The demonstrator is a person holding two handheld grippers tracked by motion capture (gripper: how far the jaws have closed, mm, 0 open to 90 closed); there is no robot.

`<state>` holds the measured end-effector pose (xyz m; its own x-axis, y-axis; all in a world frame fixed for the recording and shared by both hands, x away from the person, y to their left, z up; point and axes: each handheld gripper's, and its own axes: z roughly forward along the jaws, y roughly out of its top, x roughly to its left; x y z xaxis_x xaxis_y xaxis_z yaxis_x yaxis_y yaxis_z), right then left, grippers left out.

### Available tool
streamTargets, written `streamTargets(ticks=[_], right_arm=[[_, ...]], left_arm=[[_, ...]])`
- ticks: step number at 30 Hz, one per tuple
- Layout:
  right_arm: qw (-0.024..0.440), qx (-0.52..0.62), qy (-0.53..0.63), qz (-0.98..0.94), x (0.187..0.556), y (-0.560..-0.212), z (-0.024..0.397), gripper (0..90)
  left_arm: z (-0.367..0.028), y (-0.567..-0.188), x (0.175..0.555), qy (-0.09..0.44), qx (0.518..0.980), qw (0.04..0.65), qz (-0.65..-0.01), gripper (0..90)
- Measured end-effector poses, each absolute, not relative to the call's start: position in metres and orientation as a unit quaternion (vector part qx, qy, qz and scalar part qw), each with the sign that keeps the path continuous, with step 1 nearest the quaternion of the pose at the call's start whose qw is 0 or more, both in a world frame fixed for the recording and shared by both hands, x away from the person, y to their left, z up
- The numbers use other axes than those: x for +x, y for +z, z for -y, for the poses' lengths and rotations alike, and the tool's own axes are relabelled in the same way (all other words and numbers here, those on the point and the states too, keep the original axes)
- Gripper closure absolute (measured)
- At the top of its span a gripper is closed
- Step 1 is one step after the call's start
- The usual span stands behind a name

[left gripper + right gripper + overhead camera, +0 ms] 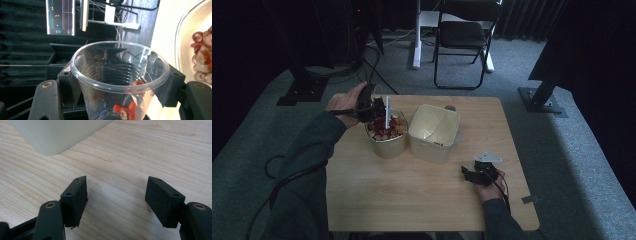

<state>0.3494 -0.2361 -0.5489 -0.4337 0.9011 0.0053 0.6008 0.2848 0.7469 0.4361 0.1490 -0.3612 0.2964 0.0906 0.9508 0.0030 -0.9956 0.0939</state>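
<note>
Clear plastic cup [120, 80], thin and crushable, sits clamped in my left gripper [120, 87] mid-frame, beside the cereal tub [386, 131]; grip gently below the rim. My right gripper [116, 195] rests apart, empty.

I note a dim room: grey carpet [562, 150], black folding chair [464, 35] behind the wooden desk [422, 195], dark curtains [522, 17].

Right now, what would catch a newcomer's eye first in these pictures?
Probably the clear cup clamped in the left gripper, a few red pieces at its bottom, held at the tub of red and pale food. Beside that tub sits an empty tub, while the right gripper rests open over bare table.
</note>
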Motion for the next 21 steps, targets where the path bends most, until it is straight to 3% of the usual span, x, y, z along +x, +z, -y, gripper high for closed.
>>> streamTargets(ticks=[7,21], right_arm=[[0.215,0.487,0.348,-0.771,0.349,-0.549,0.236,33.8],[0.216,0.487,0.348,-0.772,0.349,-0.549,0.236,33.8]], left_arm=[[-0.151,-0.348,0.437,0.561,0.812,0.129,-0.096,33.2],[-0.135,-0.337,0.439,0.512,0.812,0.236,-0.151,32.6]])
